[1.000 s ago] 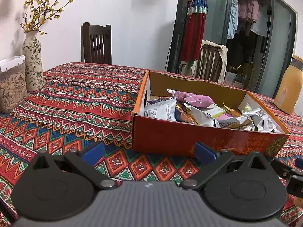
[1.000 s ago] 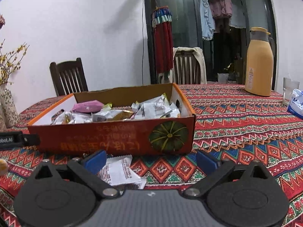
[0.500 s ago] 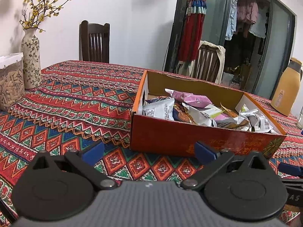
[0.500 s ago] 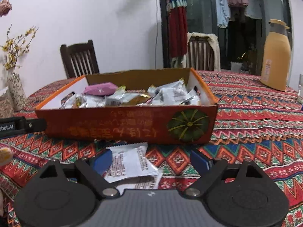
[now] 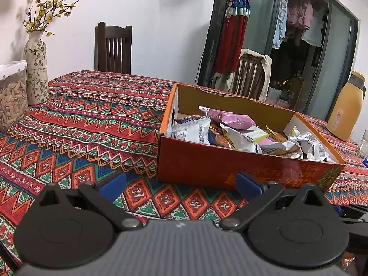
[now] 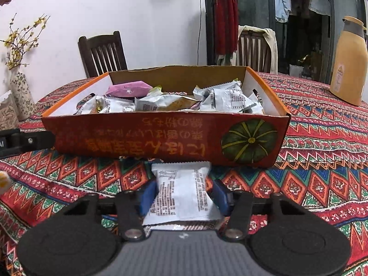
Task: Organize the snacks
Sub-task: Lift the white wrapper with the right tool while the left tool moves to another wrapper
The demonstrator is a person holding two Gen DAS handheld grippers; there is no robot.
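left gripper [image 5: 180, 184]: jaws spread wide, holding nothing, low over the counter [image 5: 92, 124] near the box's left corner | box [image 6: 165, 141]: on the counter, full of snack packets | right gripper [image 6: 184, 197]: jaws closed onto a white packet [image 6: 181, 193] lying just before the box front

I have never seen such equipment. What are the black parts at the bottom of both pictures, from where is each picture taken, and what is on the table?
No robot is here: a person carries a hand-held gripper in each hand, with a camera looking forward along its two blue-tipped fingers. In the left view, the left hand-held gripper is open and holds nothing. In the right view, the right hand-held gripper has closed on a white snack packet. Behind it, on the patterned tablecloth, stands a red cardboard box filled with snack packets.
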